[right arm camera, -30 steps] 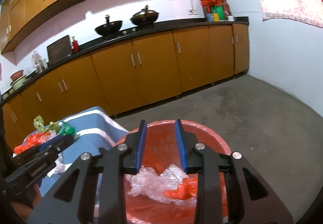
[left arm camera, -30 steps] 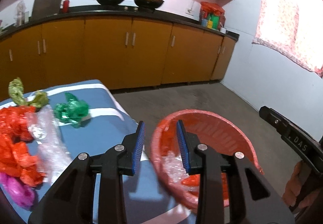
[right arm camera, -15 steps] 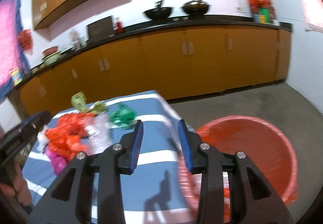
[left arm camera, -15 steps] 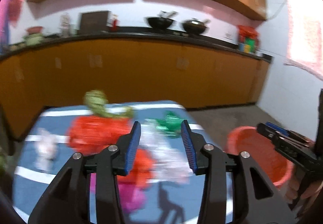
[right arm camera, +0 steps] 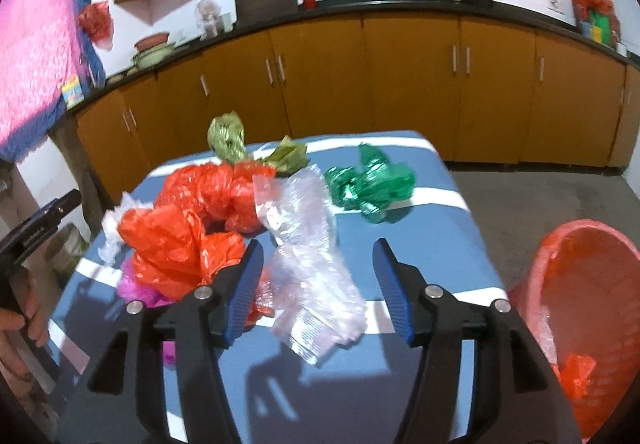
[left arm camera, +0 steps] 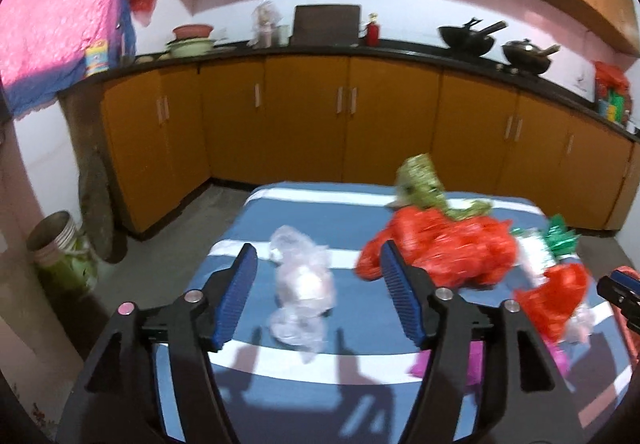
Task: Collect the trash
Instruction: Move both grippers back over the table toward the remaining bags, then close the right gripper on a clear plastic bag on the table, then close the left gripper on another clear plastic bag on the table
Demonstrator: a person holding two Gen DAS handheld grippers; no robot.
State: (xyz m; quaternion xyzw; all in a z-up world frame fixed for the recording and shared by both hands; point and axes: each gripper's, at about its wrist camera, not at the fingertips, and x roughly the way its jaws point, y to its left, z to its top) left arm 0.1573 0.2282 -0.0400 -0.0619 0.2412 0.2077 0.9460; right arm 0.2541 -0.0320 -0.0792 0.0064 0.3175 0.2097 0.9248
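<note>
A reach for the next pieces of trash is judged to be the step in hand. The left hand-held gripper (left arm camera: 318, 294) is held with its fingers wide apart and empty, lined up on a crumpled clear wrapper (left arm camera: 301, 286) that lies alone on the blue striped desk (left arm camera: 320, 209). The right hand-held gripper (right arm camera: 318, 286) is likewise spread and empty, aimed at a long clear plastic bag (right arm camera: 310, 244) lying against the orange bags (right arm camera: 192, 219). A green foil wrapper (right arm camera: 370, 183) and an olive wrapper (right arm camera: 228, 135) are seen farther back. The red basket (right arm camera: 580, 284) stands just beside the desk, on the right, with some scraps already inside. Next, each gripper is to be lowered around its clear piece and closed; thin film is likely to slip or drag neighbouring bags along.
</note>
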